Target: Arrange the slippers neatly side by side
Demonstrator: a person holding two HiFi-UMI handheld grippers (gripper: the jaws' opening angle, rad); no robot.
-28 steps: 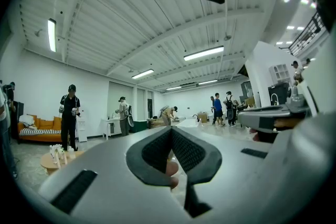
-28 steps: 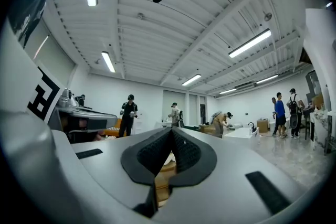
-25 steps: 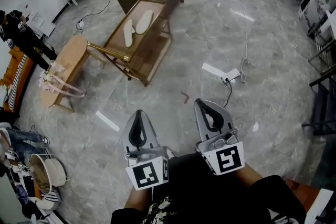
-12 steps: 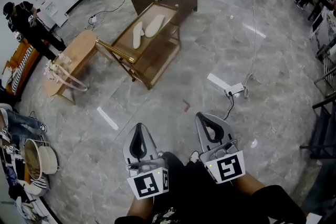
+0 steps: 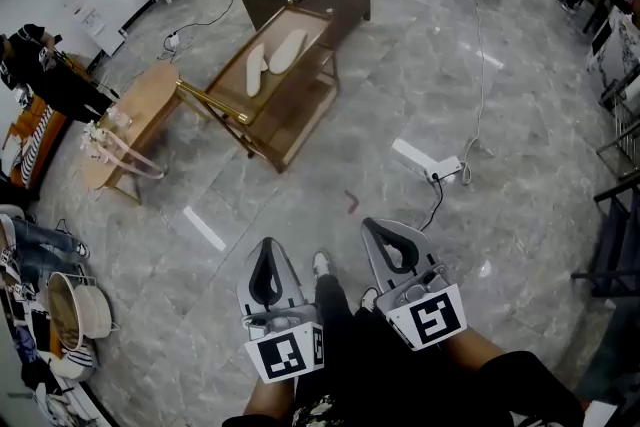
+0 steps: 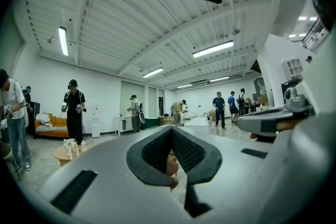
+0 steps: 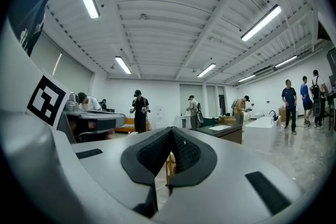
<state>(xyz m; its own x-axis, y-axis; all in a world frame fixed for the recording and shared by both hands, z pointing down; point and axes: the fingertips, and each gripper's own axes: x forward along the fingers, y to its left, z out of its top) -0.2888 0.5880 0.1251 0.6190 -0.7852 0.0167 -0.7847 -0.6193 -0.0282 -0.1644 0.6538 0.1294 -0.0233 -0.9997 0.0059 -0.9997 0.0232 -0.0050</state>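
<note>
Here, in a large hall with a glossy stone floor (image 5: 520,115), a person carrying two handheld grippers stands well apart from the job. At far left sits a round wooden side table (image 5: 140,100). Just beside it, a wooden trolley (image 5: 300,120) bears the two pale slippers (image 5: 256,70) on its top shelf, lying near each other but splayed at an angle rather than parallel. Nearer the camera, the left gripper (image 5: 265,250) has its jaws pressed together on nothing, and to its right the right gripper (image 5: 380,230) is likewise closed and empty; both point level across the room. A white power strip (image 5: 428,158) lies on the floor further right. The slippers look thin, light and floppy, so each would probably best be pinched at the heel edge or along one side of the sole, then slid rather than lifted high.
</note>
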